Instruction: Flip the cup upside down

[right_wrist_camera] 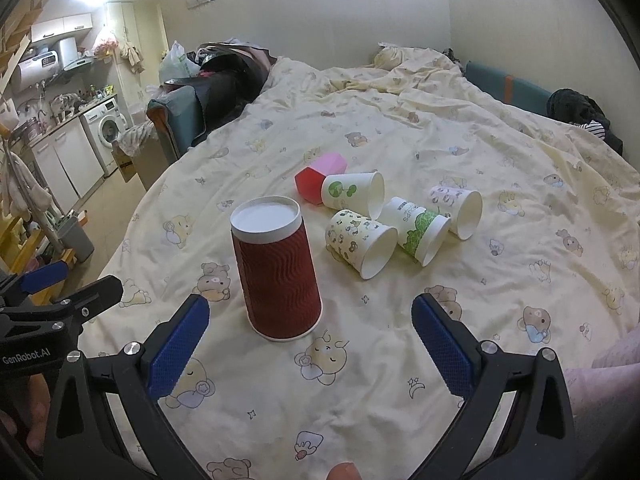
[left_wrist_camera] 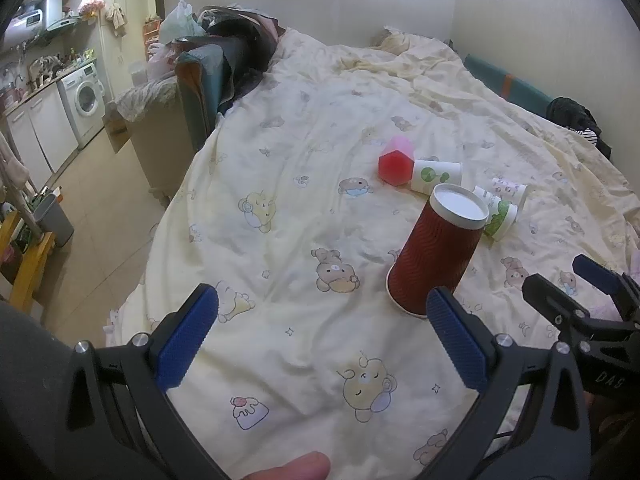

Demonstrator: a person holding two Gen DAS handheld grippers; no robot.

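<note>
A dark red ribbed paper cup (right_wrist_camera: 277, 276) stands upside down on the bed, white base up; it also shows in the left wrist view (left_wrist_camera: 436, 258). My right gripper (right_wrist_camera: 310, 340) is open and empty, just in front of the cup, not touching it. My left gripper (left_wrist_camera: 322, 336) is open and empty, with the cup just beyond its right finger (left_wrist_camera: 456, 340). The left gripper shows at the left edge of the right wrist view (right_wrist_camera: 52, 280). The right gripper shows at the right edge of the left wrist view (left_wrist_camera: 576, 280).
Behind the red cup lie several paper cups on their sides: a bear-print one (right_wrist_camera: 360, 242), a green-leaf one (right_wrist_camera: 420, 228), a green-dot one (right_wrist_camera: 352, 192), a purple-print one (right_wrist_camera: 458, 206), and a pink faceted cup (right_wrist_camera: 318, 176). The bed's left edge (left_wrist_camera: 160, 220) drops to the floor.
</note>
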